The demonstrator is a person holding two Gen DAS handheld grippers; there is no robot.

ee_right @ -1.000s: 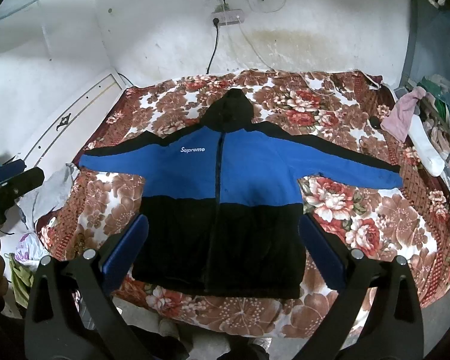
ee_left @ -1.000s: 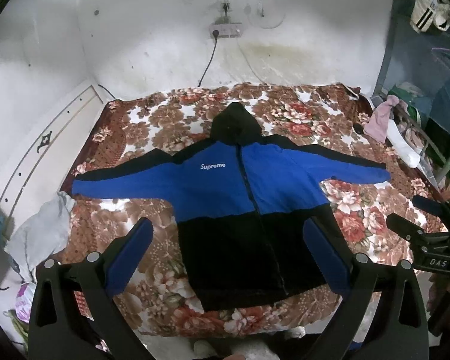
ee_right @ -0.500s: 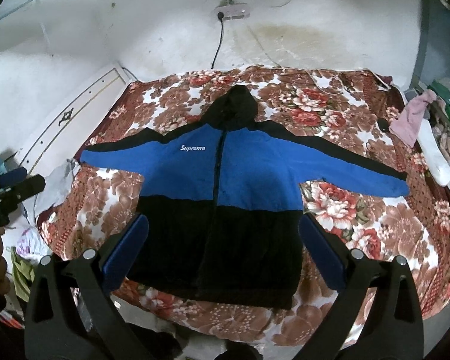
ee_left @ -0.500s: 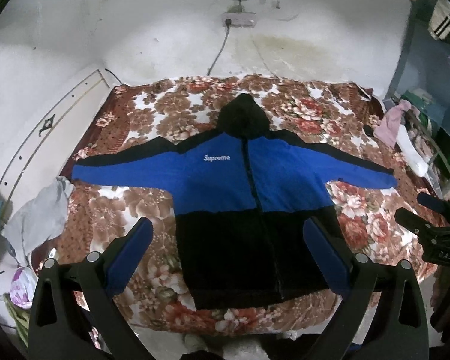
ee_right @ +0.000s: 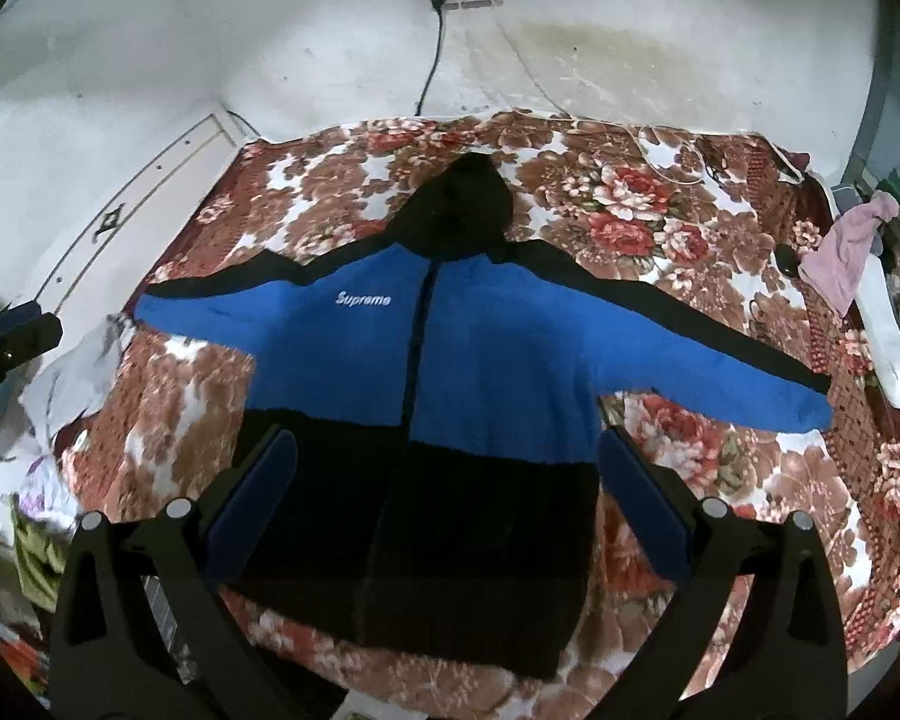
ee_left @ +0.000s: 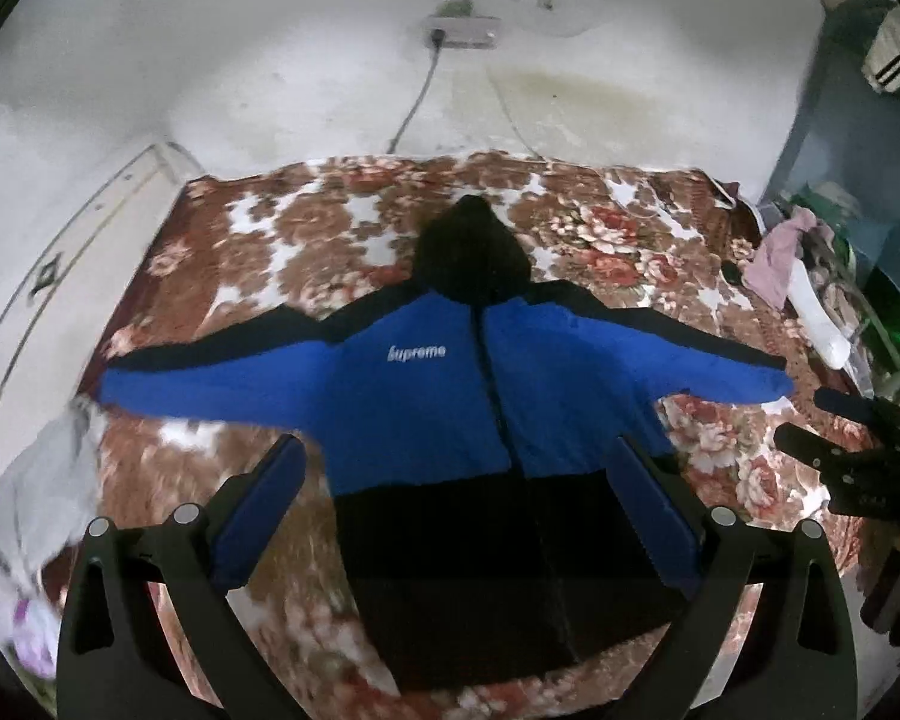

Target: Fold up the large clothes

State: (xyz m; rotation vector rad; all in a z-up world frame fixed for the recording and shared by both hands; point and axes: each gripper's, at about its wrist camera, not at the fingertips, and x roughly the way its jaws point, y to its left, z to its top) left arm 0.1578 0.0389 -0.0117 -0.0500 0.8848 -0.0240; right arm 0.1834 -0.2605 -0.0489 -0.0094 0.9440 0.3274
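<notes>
The left gripper [ee_left: 456, 504] is held with its two blue-padded fingers [ee_left: 258, 504] spread wide apart; nothing is gripped between them. The right gripper [ee_right: 447, 495] is likewise spread to a wide gap, and its blue pads [ee_right: 642, 504] hold nothing. Both tools are held above the near edge of the bed, clear of the fabric; no contact with the garment can be seen in either view.

Framed between the fingers in both views is the blue-and-black hooded fleece jacket with white chest lettering [ee_right: 450, 372]. It is laid flat, front side up, on the red-and-brown floral bed cover [ee_right: 660, 228]. The front appears closed along the dark centre strip. Both sleeves are extended straight out to the sides, the black hood [ee_left: 471, 258] points toward the white wall, and the black hem lies nearest the grippers.

Beyond the jacket, a pale grey cloth [ee_left: 36, 480] hangs at the left edge of the bed, and a pink cloth [ee_right: 846, 252] lies past the right edge.

Progress is judged as follows: spreading of the garment appears complete, and no fold has been made. Sleeves, hood and body all remain to be folded. A sleeve end or a hem corner is the likely first grasp.
</notes>
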